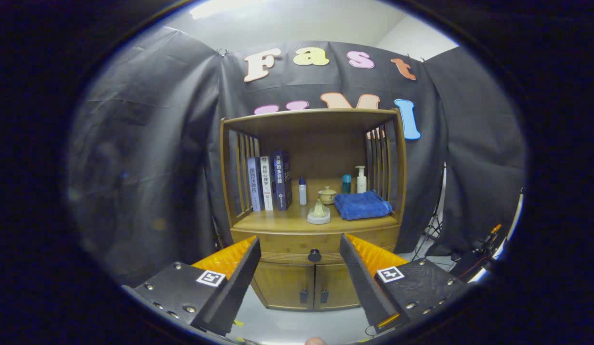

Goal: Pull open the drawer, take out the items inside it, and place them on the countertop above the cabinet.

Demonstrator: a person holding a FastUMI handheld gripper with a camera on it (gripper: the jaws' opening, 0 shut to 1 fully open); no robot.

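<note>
A wooden cabinet [313, 201] stands ahead of me against the black cloth wall. Its drawer [287, 242] sits shut below the countertop, with a dark round knob [314, 255] at its middle. The knob lies beyond my fingertips, in line with the gap between them. My gripper [299, 247] is open and holds nothing. The countertop [277, 221] is the open shelf above the drawer. What lies inside the drawer is hidden.
On the countertop stand three books [270, 182], a small white bottle [302, 191], a lidded cup [327, 195], a pale cone-shaped piece [319, 212], a folded blue towel [362, 205], a teal bottle and a pump bottle [361, 180]. Two lower doors [306, 285] are shut. A tripod [433, 225] stands right of the cabinet.
</note>
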